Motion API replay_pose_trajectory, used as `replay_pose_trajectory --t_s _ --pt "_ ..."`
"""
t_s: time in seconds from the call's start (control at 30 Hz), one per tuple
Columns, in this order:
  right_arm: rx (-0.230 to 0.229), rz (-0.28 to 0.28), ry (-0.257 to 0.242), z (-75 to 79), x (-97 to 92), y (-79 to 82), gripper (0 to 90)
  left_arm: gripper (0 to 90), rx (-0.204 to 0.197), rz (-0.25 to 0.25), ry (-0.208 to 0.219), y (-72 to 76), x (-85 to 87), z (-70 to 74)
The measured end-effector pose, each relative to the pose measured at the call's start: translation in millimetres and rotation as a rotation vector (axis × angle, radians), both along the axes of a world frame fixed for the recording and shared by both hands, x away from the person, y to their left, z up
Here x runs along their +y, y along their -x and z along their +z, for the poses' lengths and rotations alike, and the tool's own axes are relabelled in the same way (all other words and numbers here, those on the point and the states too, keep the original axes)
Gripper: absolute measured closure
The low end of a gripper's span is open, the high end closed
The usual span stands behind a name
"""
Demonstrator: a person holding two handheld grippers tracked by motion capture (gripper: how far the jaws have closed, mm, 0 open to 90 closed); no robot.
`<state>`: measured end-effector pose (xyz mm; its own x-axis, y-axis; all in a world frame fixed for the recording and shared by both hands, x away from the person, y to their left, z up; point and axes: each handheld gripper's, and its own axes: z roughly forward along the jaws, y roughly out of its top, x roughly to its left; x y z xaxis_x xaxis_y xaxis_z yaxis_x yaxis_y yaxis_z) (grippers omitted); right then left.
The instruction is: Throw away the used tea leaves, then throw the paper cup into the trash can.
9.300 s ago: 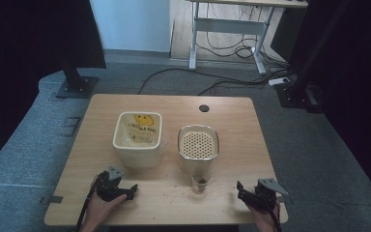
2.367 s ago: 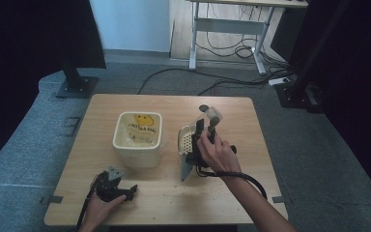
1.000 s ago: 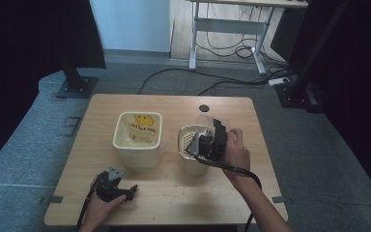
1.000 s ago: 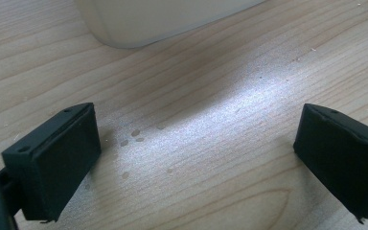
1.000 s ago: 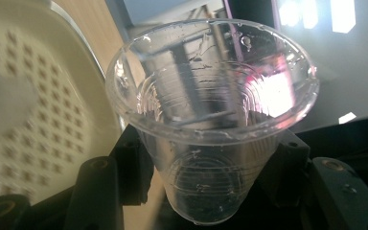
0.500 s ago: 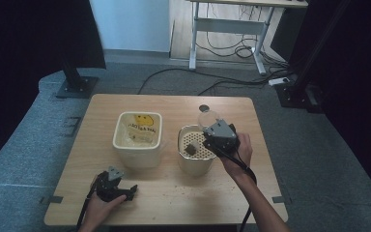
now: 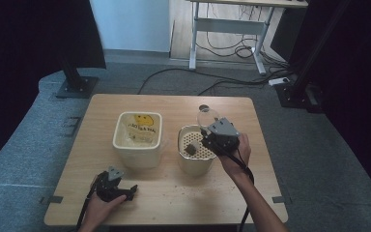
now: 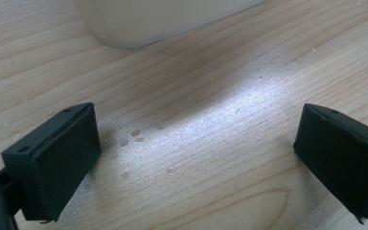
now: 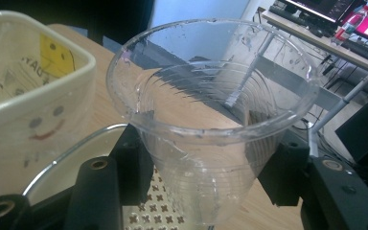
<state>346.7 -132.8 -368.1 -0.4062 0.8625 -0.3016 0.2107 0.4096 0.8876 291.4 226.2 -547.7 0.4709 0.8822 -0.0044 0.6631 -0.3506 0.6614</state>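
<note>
My right gripper (image 7: 209,127) is shut on a clear plastic cup (image 7: 206,117) and holds it over the far right rim of the round cream pot (image 7: 193,166). In the right gripper view the cup (image 9: 211,120) sits between the black pads (image 9: 135,165) and looks empty. A perforated strainer (image 7: 195,142) covers the pot, and a dark clump (image 7: 191,150) lies on it. My left gripper (image 7: 128,190) rests on the table near the front edge. Its jaws stand wide apart over bare wood, left gripper (image 8: 196,153) open.
A square cream tub with a smiley face (image 7: 140,135) stands left of the round pot; its base (image 8: 163,19) shows just ahead of my left gripper, and its wall (image 9: 28,96) beside the cup. Crumbs dot the wooden table (image 7: 174,193). Cables and desk legs lie beyond.
My right gripper took the cup from the table's front, tipped it over the strainer and left a dark clump there. It has since drawn back to the right. My left gripper has stayed put.
</note>
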Motion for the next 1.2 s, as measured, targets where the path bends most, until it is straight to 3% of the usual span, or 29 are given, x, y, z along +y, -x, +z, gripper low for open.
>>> replay_pose_trajectory --t_s 0.5,0.7,1.2 --pt "-0.004 0.053 -0.054 5.3 16.1 -0.3 44.5 1.6 0.001 -0.003 -0.001 -0.2 0.1 0.0" --pt "0.024 0.074 -0.116 7.4 21.6 -3.4 44.3 1.6 0.001 -0.003 -0.001 -0.2 0.1 0.0" --pt "0.058 0.119 -0.128 6.4 55.1 -14.2 43.7 1.6 0.002 -0.009 -0.001 -0.1 0.6 0.1"
